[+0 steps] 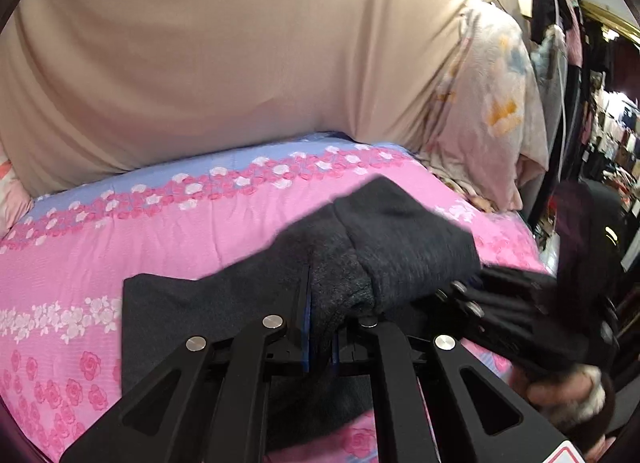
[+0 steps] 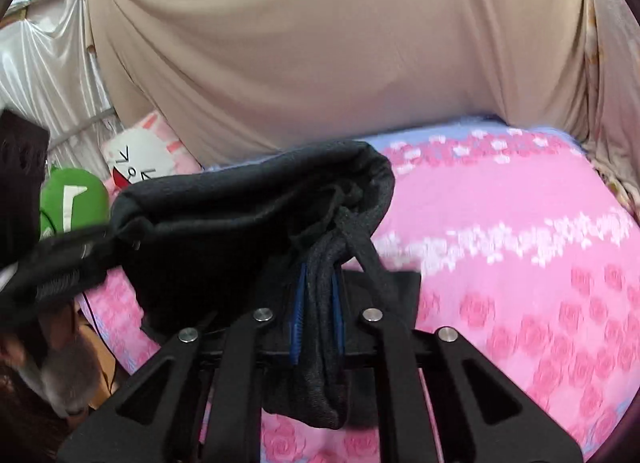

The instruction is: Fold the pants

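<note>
The bed wears a pink cover printed with roses, crossed by bands of small white flowers and a lilac strip along its far edge. Dark grey pants rest partly on it, one flat portion spread on the cover, the rest lifted off. At the far left corner a white cartoon-face cushion and a green cushion sit side by side.

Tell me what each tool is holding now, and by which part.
Both hold the dark pants: left tool and right tool each pinch a bunched fabric edge; which part is unclear.
</note>
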